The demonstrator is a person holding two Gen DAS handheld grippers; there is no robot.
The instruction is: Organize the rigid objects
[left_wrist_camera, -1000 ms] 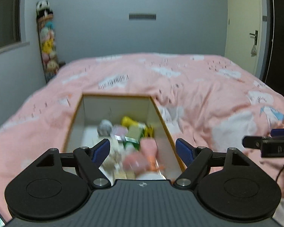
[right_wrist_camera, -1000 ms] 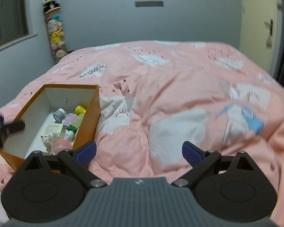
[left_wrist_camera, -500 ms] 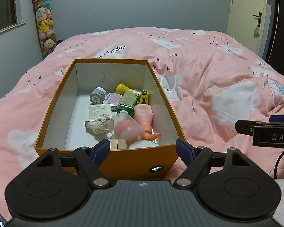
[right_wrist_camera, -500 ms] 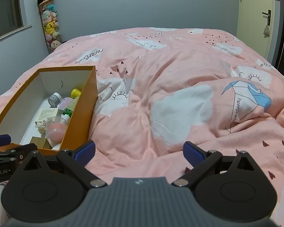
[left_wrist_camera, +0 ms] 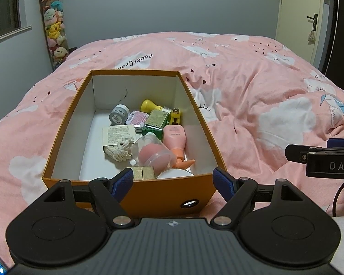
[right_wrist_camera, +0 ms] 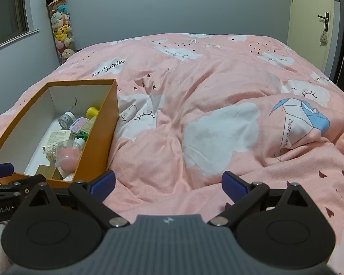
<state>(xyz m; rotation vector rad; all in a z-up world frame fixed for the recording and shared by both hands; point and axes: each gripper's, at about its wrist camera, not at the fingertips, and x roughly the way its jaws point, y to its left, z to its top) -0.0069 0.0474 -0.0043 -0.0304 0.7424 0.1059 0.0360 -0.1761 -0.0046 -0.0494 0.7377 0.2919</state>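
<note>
An orange cardboard box (left_wrist_camera: 64, 123) (right_wrist_camera: 98, 123) with white inner walls sits on the pink duvet. Inside lie several small items: a grey jar (left_wrist_camera: 118, 114), a yellow-capped bottle (left_wrist_camera: 149, 105), a green tin (left_wrist_camera: 157, 120), a pink bottle (left_wrist_camera: 174, 135), a clear cup holding a pink sponge (left_wrist_camera: 152, 152), a labelled packet (left_wrist_camera: 118, 134) and a white round lid (left_wrist_camera: 174, 173). My left gripper (left_wrist_camera: 173, 180) hangs open just before the box's near wall, holding nothing. My right gripper (right_wrist_camera: 168, 182) is open over bare duvet, right of the box.
The pink duvet (right_wrist_camera: 217, 119) with cloud prints covers the whole bed. A tall clear tube of plush toys (left_wrist_camera: 54, 32) stands in the far left corner. A door (left_wrist_camera: 302, 20) is at the far right. The right gripper's finger (left_wrist_camera: 318, 153) shows at the left view's right edge.
Both views have pulled back and tilted down over the last second, so the box now sits whole in the left view. Both grippers stayed open. Box contents have not moved.
</note>
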